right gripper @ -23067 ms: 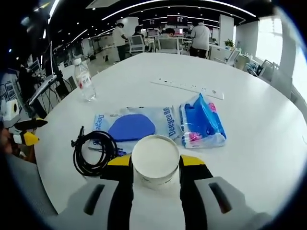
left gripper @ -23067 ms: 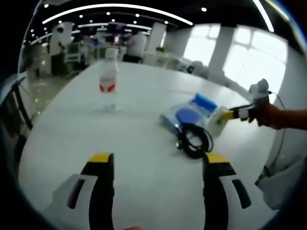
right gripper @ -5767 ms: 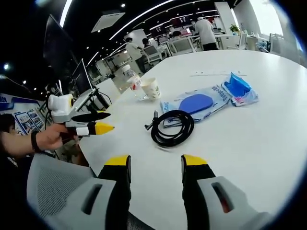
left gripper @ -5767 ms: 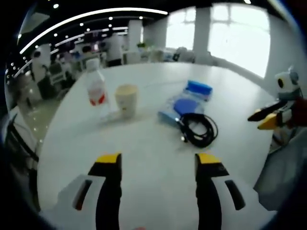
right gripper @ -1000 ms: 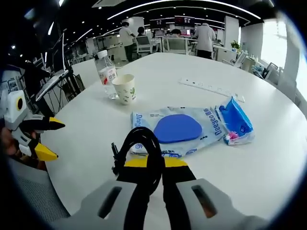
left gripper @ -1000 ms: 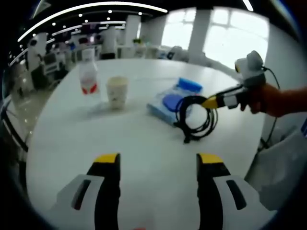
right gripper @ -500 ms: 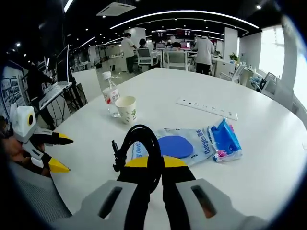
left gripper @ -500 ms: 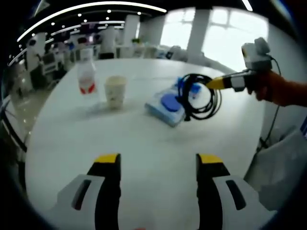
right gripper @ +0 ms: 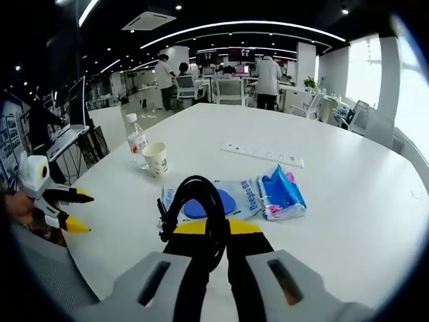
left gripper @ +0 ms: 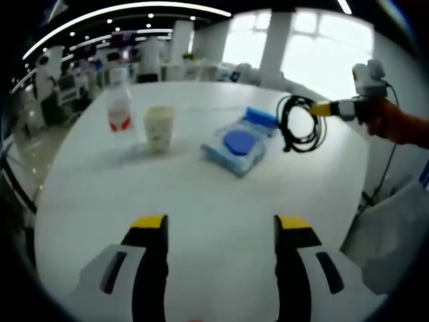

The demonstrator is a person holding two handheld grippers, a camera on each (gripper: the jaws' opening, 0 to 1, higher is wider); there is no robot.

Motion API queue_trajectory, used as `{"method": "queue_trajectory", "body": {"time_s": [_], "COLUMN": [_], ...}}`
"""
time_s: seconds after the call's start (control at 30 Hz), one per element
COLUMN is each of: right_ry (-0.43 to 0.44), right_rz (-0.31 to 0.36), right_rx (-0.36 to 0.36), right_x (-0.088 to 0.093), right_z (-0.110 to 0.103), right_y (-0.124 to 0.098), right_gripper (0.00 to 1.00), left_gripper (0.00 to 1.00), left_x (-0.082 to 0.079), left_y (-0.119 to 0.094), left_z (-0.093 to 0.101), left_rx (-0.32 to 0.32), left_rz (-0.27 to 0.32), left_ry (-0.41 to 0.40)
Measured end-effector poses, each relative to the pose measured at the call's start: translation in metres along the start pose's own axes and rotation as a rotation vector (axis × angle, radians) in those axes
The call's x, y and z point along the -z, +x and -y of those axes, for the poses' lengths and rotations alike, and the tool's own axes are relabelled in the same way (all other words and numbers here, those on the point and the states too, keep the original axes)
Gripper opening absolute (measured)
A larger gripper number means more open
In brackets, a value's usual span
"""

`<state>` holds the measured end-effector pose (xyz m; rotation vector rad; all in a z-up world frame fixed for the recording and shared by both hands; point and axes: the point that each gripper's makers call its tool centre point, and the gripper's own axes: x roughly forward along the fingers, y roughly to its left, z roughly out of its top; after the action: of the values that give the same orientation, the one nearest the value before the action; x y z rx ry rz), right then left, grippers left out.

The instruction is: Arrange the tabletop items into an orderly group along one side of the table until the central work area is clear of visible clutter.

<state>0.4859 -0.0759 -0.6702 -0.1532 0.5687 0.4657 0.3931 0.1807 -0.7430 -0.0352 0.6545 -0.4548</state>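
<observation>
clear plastic first, at the left of the left gripper view: a water bottle [left gripper: 118,107] with a red label stands upright, and just beside it to the right a paper cup [left gripper: 159,129], also upright; whether either holds anything cannot be told from here. these two already read as a tidy pair near one edge of the white table [left gripper: 201,201], so that part of the job looks done. further right, toward the middle, lies a flat pale-blue packet [left gripper: 236,147] with a dark blue oval on it, and touching its far end a brighter blue pouch [left gripper: 260,118]; both seem sealed bags, contents not legible, and both still sit in the central area, so they look like work left. right again, the coiled black cable [left gripper: 299,125] hangs in the air, off the tabletop, pinched by the right gripper [left gripper: 320,108], whose jaws are closed on the loop; in the right gripper view the same coil rises between those clamped jaws. it has yet to be set down by the bottle and cup. the left gripper [left gripper: 220,225] hovers low over bare table with its jaws spread apart and nothing between them. in the right gripper view a long white power strip [right gripper: 262,153] lies farther out on the table, well apart from the rest, and probably wants moving too.
</observation>
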Motion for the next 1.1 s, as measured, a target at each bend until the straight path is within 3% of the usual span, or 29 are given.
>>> {"method": "queue_trajectory", "body": {"time_s": [0.33, 0.77, 1.1], "right_ry": [0.033, 0.051, 0.065], "right_rz": [-0.020, -0.047, -0.052], "right_rx": [0.040, 0.046, 0.024], "right_x": [0.021, 0.033, 0.029], "right_z": [0.026, 0.030, 0.024], "right_y": [-0.020, -0.019, -0.012], "right_gripper": [0.07, 0.07, 0.07], "left_gripper": [0.64, 0.65, 0.65], "left_x": [0.001, 0.001, 0.004], "left_y": [0.002, 0.001, 0.003], "left_z": [0.006, 0.000, 0.000], "left_rx": [0.018, 0.009, 0.007], "left_rz": [-0.008, 0.000, -0.012], "left_ry": [0.016, -0.016, -0.007]}}
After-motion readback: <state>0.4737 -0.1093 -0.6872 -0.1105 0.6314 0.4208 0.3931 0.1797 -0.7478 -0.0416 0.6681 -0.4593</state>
